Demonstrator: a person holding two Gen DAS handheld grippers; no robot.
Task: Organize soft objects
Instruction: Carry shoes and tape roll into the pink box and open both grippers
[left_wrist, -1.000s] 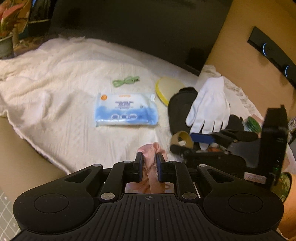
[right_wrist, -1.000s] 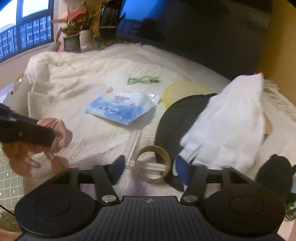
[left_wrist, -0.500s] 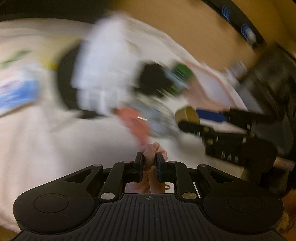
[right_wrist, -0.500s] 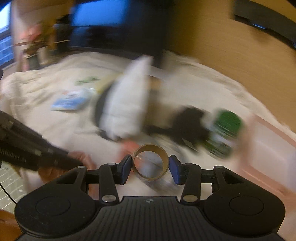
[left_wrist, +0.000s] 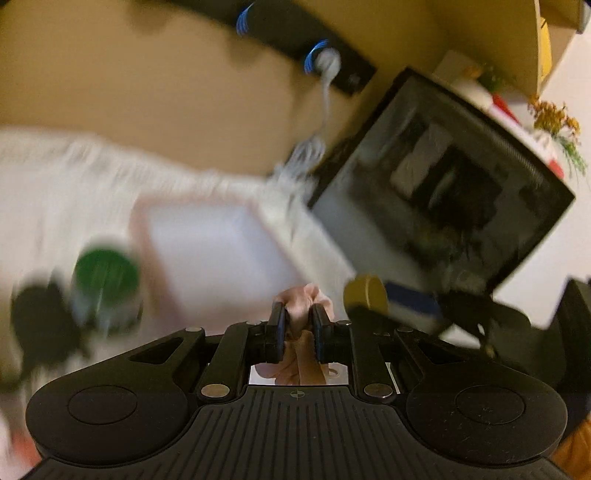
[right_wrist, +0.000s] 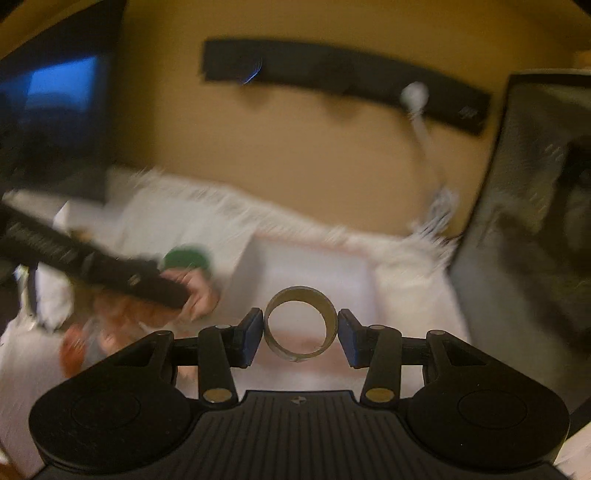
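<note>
Pink cloth (left_wrist: 303, 300) sits bunched between the 2 dark pads of the left gripper (left_wrist: 298, 326), low in the centre of the left wrist view; the jaws are nearly together and pinch the soft wad, part of which hangs below them. Just right of it in that frame, the right gripper (left_wrist: 373, 300) reaches in from the lower right with a tan tape ring (left_wrist: 365, 291) at its tip. In the right wrist view the same tape ring (right_wrist: 301, 324) stands upright at centre, held across its width by the 2 blue-faced pads of the right gripper (right_wrist: 301, 334), whose jaws stand partly apart, clamped on its outer wall. Behind both claws lies a shallow white tray with a pinkish rim (right_wrist: 314, 242), resting on a white fringed blanket (right_wrist: 177, 206). A green-topped round object (left_wrist: 105, 271) lies at the left of the tray in the left wrist view, blurred, beside a dark lump (left_wrist: 38, 321). A dark framed panel (left_wrist: 461, 173) leans at the upper right, against a tan wall carrying a black bar (right_wrist: 343, 77). Most of both frames is smeared by motion.
</note>
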